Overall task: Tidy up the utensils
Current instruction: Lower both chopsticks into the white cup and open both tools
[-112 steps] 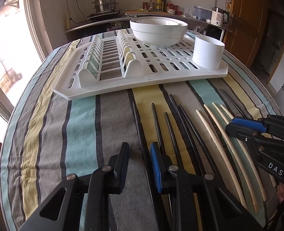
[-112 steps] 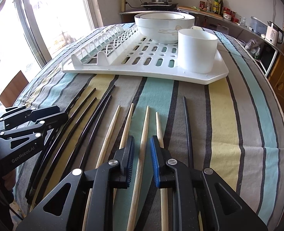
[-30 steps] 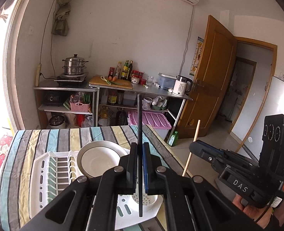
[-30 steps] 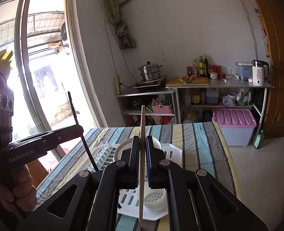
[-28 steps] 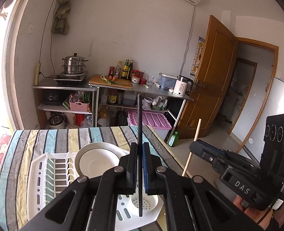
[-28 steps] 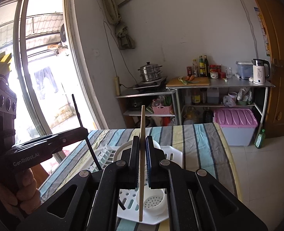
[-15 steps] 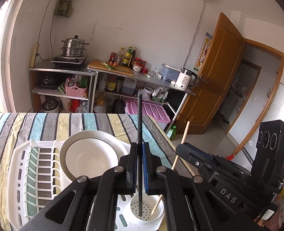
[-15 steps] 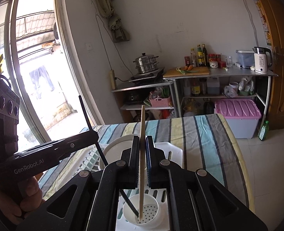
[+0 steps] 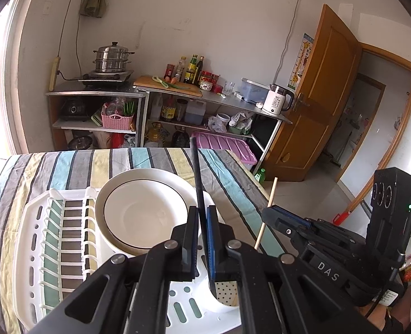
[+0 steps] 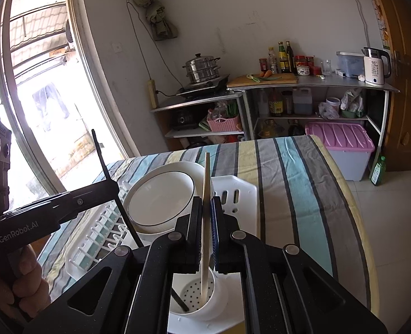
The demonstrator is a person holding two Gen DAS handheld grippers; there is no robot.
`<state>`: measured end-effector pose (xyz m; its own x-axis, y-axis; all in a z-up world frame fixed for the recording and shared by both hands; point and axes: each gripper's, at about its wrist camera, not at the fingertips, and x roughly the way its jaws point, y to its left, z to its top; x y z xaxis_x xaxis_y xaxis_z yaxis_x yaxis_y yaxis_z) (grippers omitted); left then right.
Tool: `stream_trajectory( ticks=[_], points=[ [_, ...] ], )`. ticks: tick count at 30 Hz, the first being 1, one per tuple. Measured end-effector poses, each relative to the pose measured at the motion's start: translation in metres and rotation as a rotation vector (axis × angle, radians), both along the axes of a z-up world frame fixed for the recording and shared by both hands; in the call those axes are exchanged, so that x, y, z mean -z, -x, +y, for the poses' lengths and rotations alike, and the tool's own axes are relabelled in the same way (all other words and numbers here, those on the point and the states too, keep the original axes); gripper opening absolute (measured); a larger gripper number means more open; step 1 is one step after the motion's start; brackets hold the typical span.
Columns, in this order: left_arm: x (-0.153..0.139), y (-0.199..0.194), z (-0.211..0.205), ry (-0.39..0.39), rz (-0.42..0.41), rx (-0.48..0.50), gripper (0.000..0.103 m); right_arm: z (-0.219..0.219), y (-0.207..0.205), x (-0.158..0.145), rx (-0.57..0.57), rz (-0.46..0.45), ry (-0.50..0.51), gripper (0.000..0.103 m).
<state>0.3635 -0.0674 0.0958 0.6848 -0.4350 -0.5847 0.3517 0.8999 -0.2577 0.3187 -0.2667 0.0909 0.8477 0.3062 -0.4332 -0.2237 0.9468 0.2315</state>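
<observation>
My left gripper (image 9: 202, 217) is shut on a black chopstick (image 9: 197, 175), held upright with its lower end inside the white utensil cup (image 9: 223, 296). My right gripper (image 10: 205, 208) is shut on a wooden chopstick (image 10: 206, 183), also upright, its lower end down in the same cup (image 10: 197, 297). The black chopstick (image 10: 113, 183) and the left gripper (image 10: 105, 188) show at the left of the right wrist view. The right gripper (image 9: 272, 214) and wooden chopstick (image 9: 266, 211) show at the right of the left wrist view. The cup stands on the white dish rack (image 9: 32, 236).
Stacked white bowls (image 9: 144, 208) sit on the rack beside the cup. The rack lies on a table with a striped cloth (image 10: 297, 194). Kitchen shelves (image 9: 177, 105), a pink-lidded bin (image 10: 342, 142) and a wooden door (image 9: 319, 97) stand beyond.
Both grippers lifted a chopstick from the table, swung them upright and have lowered them, so the lower ends now sit deeper in the cup.
</observation>
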Motion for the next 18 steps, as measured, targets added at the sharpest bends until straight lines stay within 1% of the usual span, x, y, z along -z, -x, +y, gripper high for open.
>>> stream_trajectory(
  ticks=[7,10,11,14,18],
  points=[
    [0.000,0.011,0.005,-0.006,0.009,0.006,0.007,-0.001,0.006,-0.003,0.007,0.014,0.016,0.007],
    [0.001,0.020,0.009,-0.009,0.010,0.010,0.010,-0.002,0.013,-0.003,0.002,0.008,0.018,0.015],
    [0.001,0.025,0.010,-0.013,0.008,0.011,0.010,-0.002,0.016,-0.002,0.003,0.007,0.020,0.015],
    [0.000,0.042,0.016,-0.024,-0.005,0.010,0.010,-0.002,0.030,-0.004,-0.003,-0.006,0.014,0.015],
    [-0.004,0.079,0.029,-0.034,-0.044,0.001,0.010,-0.003,0.065,-0.009,-0.005,-0.058,0.009,0.015]
  ],
)
